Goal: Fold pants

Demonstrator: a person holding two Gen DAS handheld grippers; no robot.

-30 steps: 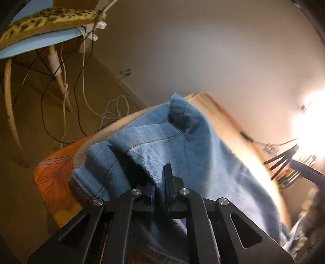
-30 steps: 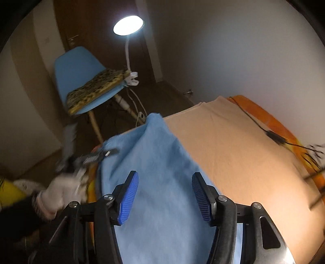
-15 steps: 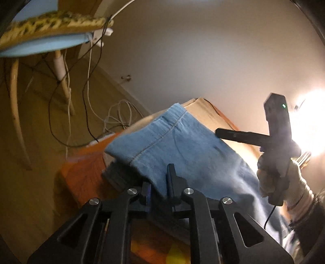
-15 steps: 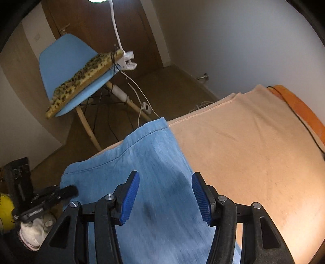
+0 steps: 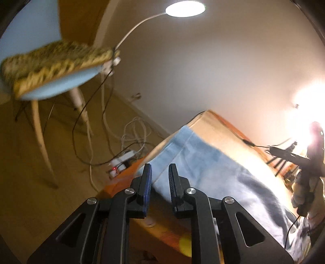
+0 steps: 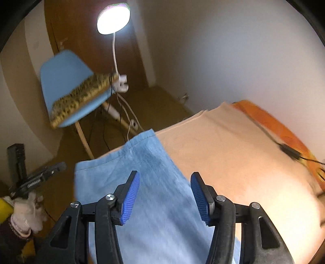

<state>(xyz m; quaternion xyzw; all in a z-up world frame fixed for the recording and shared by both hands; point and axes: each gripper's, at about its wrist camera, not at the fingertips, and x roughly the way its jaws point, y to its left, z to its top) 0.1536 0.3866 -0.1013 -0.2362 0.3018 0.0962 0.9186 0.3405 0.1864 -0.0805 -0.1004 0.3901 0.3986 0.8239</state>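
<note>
Now pale blue pants (image 6: pixel 154 195) flat across peach blanket (image 6: pixel 233 154), folded double.

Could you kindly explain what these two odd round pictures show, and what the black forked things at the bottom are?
There is no robot: a person holds a two-finger claw in each gloved hand, with a fisheye camera on each looking along its fingers. One picture is from the left claw, whose jaws have just been opening and hold nothing. The other is from the right claw, open above the cloth. Blue denim pants lie on a peach blanket. Behind stand a blue chair and a lamp.
</note>
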